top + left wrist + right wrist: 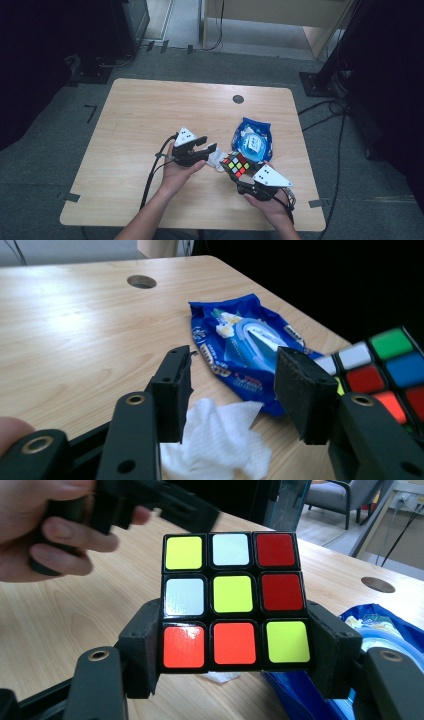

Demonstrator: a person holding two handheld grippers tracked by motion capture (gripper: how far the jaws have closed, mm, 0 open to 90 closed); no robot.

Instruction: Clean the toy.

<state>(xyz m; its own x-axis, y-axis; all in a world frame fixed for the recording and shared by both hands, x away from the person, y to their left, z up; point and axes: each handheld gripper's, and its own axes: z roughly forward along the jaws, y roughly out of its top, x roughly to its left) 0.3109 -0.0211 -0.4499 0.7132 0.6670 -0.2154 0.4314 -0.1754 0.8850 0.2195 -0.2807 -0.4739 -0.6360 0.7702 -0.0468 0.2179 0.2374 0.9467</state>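
The tabletop (150, 120) carries a blue packet (252, 140) near its right edge. Just beside the packet, the cube (234, 600) sits clamped between the right gripper (235, 650) jaws, which press its two lower sides and hold it off the wood. The left gripper (232, 385) has its jaws parted, gripping nothing. Below them a crumpled white tissue (220, 440) lies loose on the tabletop, between the packet and the left hand (176, 172).
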